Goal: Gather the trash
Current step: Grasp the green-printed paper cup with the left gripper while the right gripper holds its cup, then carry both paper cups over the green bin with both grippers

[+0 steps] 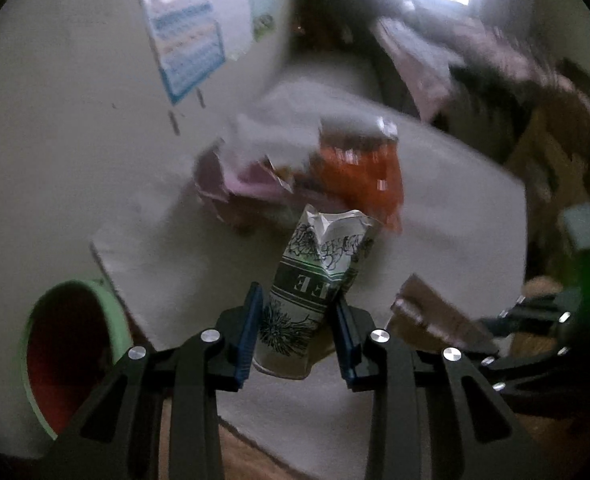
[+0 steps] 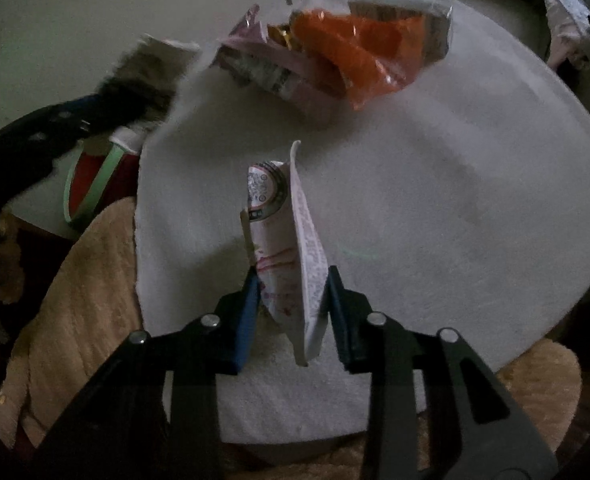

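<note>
Left gripper (image 1: 295, 332) angled down, pads clamped on held item; right gripper (image 2: 293, 312) angled down, pads likewise clamped, left arm at its 10 o'clock

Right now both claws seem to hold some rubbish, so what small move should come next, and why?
Probably carry the crumpled paper cup in the left gripper sideways over the green-rimmed bin. It is already clamped, and the bin sits open just beside the white table.

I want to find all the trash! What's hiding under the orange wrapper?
The orange wrapper lies on a pink packet and a grey carton on the white table. Anything deeper is covered.
</note>
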Tool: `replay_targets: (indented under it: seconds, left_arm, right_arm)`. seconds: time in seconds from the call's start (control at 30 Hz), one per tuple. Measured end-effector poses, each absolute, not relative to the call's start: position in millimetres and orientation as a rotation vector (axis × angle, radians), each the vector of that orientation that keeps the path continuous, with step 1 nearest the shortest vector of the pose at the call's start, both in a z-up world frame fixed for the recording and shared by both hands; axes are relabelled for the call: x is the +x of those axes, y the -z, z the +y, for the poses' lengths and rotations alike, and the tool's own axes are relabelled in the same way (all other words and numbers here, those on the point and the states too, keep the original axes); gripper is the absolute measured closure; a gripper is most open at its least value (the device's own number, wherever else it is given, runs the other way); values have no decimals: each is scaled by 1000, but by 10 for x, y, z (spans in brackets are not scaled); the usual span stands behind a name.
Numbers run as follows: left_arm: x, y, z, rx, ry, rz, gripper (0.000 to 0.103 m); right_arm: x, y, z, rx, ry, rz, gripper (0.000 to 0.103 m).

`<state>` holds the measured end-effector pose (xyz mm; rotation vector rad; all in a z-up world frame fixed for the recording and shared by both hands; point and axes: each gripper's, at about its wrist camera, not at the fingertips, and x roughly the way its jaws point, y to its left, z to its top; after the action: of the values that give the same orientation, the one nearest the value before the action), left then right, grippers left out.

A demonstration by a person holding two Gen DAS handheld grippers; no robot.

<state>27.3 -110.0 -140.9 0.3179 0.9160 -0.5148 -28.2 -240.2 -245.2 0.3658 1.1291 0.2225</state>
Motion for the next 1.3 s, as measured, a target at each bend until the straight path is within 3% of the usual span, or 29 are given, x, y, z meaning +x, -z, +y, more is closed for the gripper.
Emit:
replay_targets:
  seconds: [0.63,1.3]
  left_arm:
    - [265,617,-473,207,267,683,71]
    - [300,521,103,113,168,651,71]
  right_arm:
    - [-48,1185,-2352,399,-173,812,70]
    - [151,859,-1762,293,-255,784,70]
